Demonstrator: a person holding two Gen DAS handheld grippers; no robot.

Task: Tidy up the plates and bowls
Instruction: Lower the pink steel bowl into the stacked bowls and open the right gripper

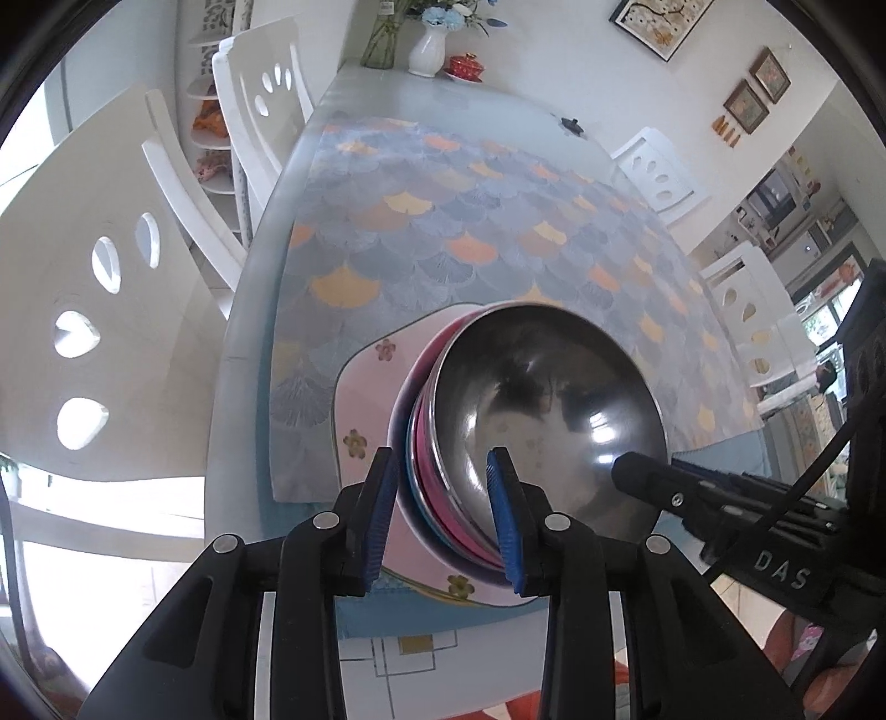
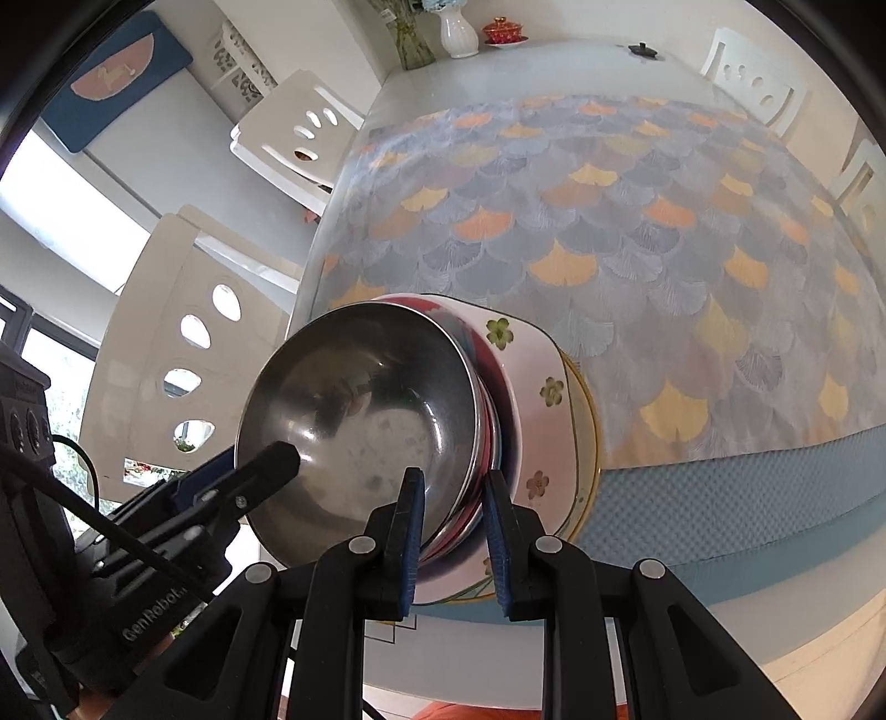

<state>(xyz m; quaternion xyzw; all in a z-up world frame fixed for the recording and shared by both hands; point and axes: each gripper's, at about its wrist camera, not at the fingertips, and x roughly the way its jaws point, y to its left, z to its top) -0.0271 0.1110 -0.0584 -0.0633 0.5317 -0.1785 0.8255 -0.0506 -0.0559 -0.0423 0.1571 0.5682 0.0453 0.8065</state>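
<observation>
A stack of steel bowls (image 1: 548,399) with pink and teal outsides sits on a pink flowered plate (image 1: 360,399) near the table's front edge. My left gripper (image 1: 446,515) straddles the stack's left rim, one pad inside the top bowl, one outside, apparently clamped on it. In the right wrist view my right gripper (image 2: 454,540) straddles the right rim of the same bowls (image 2: 360,410) the same way. The pink plate (image 2: 534,387) lies on a yellow-rimmed plate (image 2: 587,437). Each gripper shows in the other's view.
The table (image 1: 332,138) carries a fan-patterned cloth (image 2: 637,221). A white vase (image 1: 427,47), a glass vase, a red lidded cup (image 1: 464,66) and a small black object (image 1: 571,125) stand at the far end. White chairs (image 1: 99,277) flank both sides.
</observation>
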